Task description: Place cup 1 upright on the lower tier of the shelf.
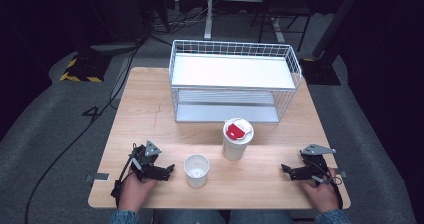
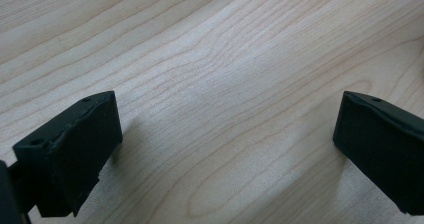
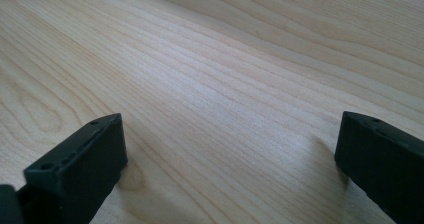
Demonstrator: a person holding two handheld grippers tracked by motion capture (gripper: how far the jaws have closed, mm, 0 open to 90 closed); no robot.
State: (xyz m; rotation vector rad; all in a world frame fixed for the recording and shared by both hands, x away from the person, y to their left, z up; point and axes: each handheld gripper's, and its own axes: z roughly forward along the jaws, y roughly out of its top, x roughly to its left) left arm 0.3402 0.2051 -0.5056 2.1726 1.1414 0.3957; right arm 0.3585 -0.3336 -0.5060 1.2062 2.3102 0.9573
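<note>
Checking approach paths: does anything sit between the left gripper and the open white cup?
Nothing visible does. The left gripper rests open on the table, and only bare wood separates it from the open white cup.

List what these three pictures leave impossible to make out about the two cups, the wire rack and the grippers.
- Lidded cup, high view: contents hidden by its white lid with the red tab.
- Open cup, high view: too small to tell whether it is empty.
- Wire rack, high view: lower shelf largely covered by the upper shelf.
- Left gripper and right gripper, gripper views: jaws cut off by the bottom edge.
</note>
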